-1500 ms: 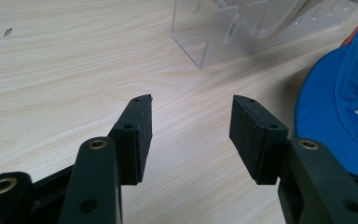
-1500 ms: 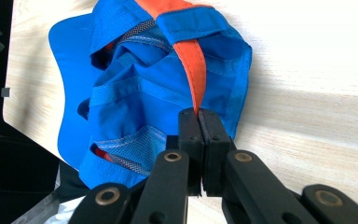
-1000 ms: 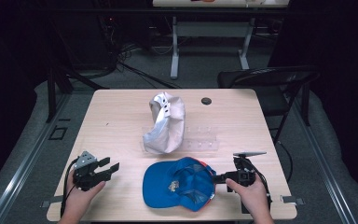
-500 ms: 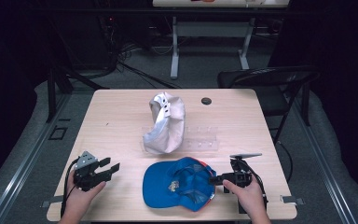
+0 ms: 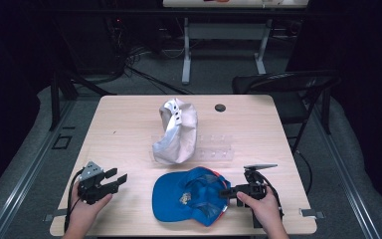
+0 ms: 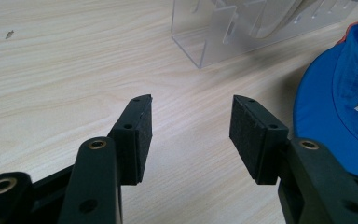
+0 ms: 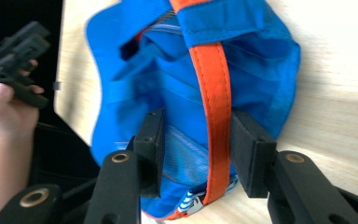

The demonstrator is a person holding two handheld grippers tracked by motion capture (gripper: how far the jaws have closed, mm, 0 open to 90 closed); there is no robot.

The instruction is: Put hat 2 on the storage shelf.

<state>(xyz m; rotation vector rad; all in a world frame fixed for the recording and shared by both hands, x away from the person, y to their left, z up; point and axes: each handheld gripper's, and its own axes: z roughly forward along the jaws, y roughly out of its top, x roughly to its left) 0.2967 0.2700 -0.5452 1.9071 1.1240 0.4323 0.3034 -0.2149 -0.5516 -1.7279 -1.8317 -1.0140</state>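
- High view: the bench (image 5: 129, 124) is lit evenly from above, while the surrounding floor and background are left very dark. Detail is rendered soft throughout.
- Short, faint shadows are cast beside the white cap (image 5: 176, 132) and the blue cap (image 5: 189, 201).
- Left gripper view: brightly lit and sharp on the wood grain; mild glare is noted along the clear stand (image 6: 223, 32).
- Right gripper view: the bench at right is overexposed to near white, and the blue cap (image 7: 177, 84) is smeared by motion blur.

White cap (image 5: 175, 131), clear stand (image 5: 218, 148), chair (image 5: 288, 87)
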